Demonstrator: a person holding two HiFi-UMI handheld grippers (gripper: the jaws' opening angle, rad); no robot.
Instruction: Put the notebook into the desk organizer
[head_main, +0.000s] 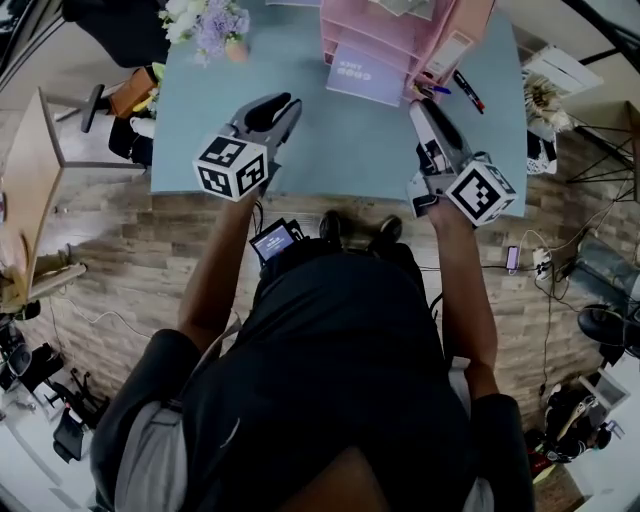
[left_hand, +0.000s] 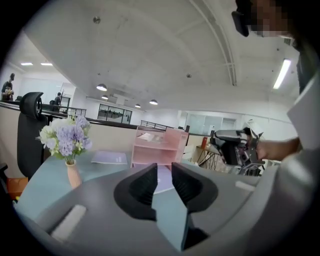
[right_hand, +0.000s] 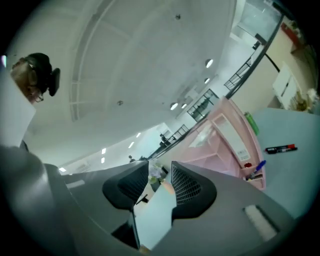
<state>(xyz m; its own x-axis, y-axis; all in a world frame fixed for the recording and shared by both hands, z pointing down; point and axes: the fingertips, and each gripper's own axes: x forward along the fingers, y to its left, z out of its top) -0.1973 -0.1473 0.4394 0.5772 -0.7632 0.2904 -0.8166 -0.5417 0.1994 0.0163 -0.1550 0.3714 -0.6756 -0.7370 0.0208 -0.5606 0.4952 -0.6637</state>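
Over the blue desk (head_main: 340, 150), the left gripper (head_main: 285, 103) at 11 o'clock has its jaws closed together, the right gripper (head_main: 420, 108) at 1 o'clock wide and empty; farther, at 12 o'clock, the lavender notebook (head_main: 365, 75) lies before the pink desk organizer (head_main: 400, 30).

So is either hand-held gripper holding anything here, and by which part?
Nothing is held. The left hand-held gripper and the right hand-held gripper both have empty jaws above the table; the notebook lies flat by the pink desk organizer.
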